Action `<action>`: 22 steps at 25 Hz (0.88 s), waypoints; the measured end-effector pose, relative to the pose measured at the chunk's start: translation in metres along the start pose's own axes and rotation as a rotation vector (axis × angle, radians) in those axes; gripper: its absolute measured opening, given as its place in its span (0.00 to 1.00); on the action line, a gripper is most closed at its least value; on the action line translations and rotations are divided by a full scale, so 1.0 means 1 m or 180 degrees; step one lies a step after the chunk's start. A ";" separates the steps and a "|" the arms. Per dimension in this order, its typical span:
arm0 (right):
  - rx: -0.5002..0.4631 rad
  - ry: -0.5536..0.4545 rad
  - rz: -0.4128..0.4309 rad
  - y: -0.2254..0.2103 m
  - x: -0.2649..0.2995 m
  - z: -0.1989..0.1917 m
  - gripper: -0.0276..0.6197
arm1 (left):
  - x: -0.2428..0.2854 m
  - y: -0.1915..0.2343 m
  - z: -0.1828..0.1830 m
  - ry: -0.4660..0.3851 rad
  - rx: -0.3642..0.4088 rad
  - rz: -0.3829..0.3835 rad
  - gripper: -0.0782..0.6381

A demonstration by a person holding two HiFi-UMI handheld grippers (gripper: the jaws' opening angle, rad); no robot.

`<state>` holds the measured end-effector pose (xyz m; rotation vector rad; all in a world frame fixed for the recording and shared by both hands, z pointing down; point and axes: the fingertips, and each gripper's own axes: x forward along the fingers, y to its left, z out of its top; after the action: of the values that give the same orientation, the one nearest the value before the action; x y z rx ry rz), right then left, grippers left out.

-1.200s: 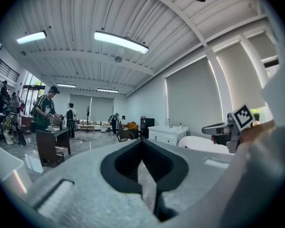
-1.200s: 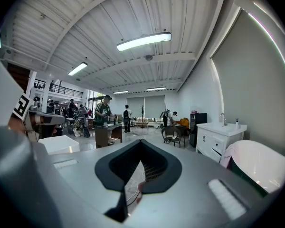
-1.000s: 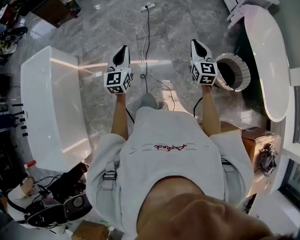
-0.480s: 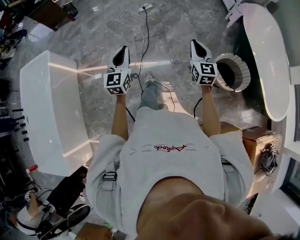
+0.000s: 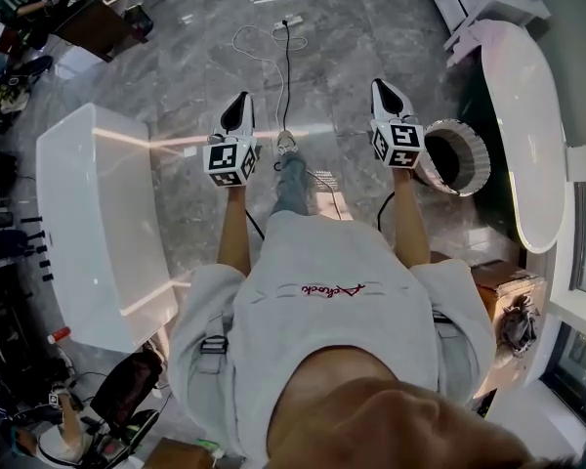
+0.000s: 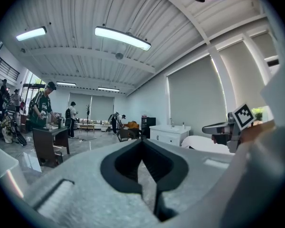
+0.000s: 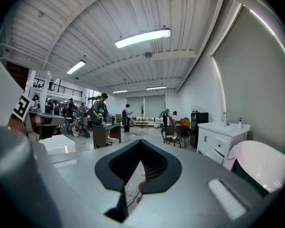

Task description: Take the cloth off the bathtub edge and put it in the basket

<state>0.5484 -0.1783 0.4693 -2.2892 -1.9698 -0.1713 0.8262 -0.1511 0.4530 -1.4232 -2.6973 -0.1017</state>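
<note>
I have both tools held out level in front of me over the grey tiled floor, and neither carries anything. The left tool (image 5: 239, 106) has its jaws pressed together with only floor showing past them. The right tool (image 5: 384, 91) is closed and empty too, so I judge that it must open before it can take anything.

The cloth (image 5: 466, 33) is a pale pinkish piece draped over the rim at the far end of the oval white bathtub (image 5: 527, 115). It has not been picked up yet. The bathtub runs lengthwise away from me along my right side, so the cloth is ahead of the right tool and off to its right, well apart from it. In the right gripper view it hangs at the lower right edge, not in line with the jaws.

The ribbed round basket (image 5: 481, 149) stands on the floor just to the right of the right tool, between me and the cloth's end of the bathtub. The right tool is clearly the nearer one to both. My guess is that it needs to go forward and swing right to meet the rim, with only a short carry back to the basket afterwards.
</note>
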 end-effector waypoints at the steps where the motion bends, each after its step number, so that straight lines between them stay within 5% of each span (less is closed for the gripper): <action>1: -0.0008 0.0003 0.0014 0.001 0.008 0.000 0.05 | 0.006 0.005 -0.001 -0.0002 -0.0006 0.0007 0.11; 22: -0.0122 0.0121 0.0068 -0.032 0.267 0.047 0.05 | 0.223 0.158 0.026 -0.0018 -0.0128 -0.0018 0.11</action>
<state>0.5565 0.0948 0.4663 -2.3117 -1.9395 -0.2511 0.8301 0.1237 0.4543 -1.4288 -2.7190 -0.1537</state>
